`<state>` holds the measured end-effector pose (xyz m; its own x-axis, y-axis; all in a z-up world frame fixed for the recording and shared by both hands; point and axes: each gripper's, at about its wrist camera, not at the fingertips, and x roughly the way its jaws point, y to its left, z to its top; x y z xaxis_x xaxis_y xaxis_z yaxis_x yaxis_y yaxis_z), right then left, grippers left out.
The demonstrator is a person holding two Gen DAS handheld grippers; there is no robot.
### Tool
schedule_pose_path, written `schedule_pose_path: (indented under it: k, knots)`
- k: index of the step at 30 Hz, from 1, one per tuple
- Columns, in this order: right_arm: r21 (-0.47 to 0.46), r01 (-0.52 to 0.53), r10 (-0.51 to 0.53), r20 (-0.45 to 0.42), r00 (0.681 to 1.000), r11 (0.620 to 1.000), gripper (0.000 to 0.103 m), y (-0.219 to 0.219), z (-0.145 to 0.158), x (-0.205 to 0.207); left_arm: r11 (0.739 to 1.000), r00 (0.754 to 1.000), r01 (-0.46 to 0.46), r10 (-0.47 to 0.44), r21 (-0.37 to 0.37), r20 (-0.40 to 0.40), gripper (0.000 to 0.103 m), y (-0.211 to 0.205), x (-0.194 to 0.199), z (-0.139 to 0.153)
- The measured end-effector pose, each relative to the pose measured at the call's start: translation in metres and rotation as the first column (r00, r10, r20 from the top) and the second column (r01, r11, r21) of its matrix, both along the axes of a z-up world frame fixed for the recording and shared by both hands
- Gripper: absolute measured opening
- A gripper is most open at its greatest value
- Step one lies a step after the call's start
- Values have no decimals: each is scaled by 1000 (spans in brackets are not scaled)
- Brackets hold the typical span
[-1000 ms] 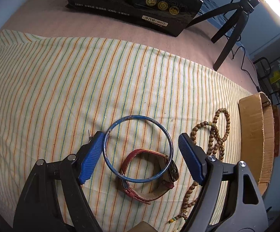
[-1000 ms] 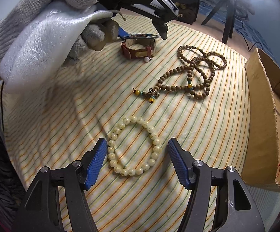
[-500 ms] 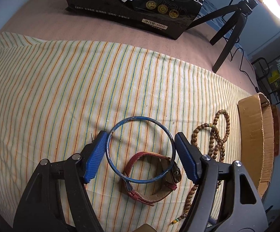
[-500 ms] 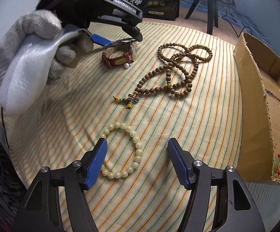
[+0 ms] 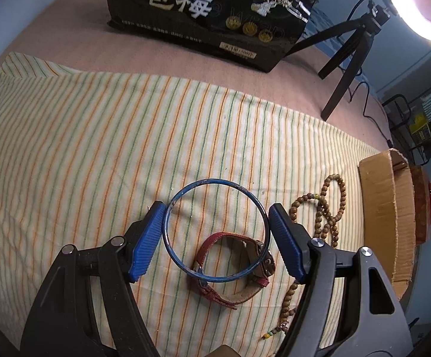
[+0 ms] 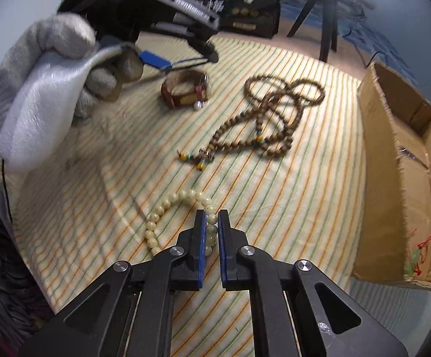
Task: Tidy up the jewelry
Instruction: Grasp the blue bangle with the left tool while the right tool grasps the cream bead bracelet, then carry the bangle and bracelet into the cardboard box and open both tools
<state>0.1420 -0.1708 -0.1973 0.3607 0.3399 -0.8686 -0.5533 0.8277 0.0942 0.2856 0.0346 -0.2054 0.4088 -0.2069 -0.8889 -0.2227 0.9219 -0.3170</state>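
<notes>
Striped cloth in cream, orange and green covers a pinkish tabletop and carries all the jewelry. Nearest in the right wrist view, the right gripper has just closed and its blue pads now pinch one side of a cream bead bracelet, whose other beads curve away to the left on the cloth. Beyond it lies a long wooden bead string, looped over itself, with coloured beads at its near end. Further back and to the left stands a red strap watch on its edge, with a small pearl-like bead just beside it. Over the watch, a gloved hand holds the left gripper. In the left wrist view its blue pads are spread wide around a thin blue bangle; the left pad touches the ring's rim and the right pad sits just beside it, contact unclear. A cardboard box stands open at the cloth's right edge. At the far end sit a black bag printed with white characters, a tripod and a glowing ring light.
</notes>
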Motion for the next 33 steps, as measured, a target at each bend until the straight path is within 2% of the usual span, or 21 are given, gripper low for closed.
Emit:
schedule_pose_path:
  k: [9, 17, 26, 33]
  knots:
    - [59, 42, -47, 96, 994, 997, 6, -10, 39, -3, 1000, 999, 4, -3, -20, 52, 73, 6, -15, 28]
    - [102, 88, -104, 166, 981, 991, 6, -30, 69, -4, 998, 991, 46, -42, -30, 123, 73, -9, -30, 60]
    - [152, 201, -232, 231, 945, 968, 6, -78, 100, 7, 989, 966, 148, -147, 9, 215, 73, -53, -47, 94]
    - [186, 310, -350, 260, 900, 933, 6, -125, 112, 20, 974, 937, 223, -224, 37, 268, 73, -91, -55, 111]
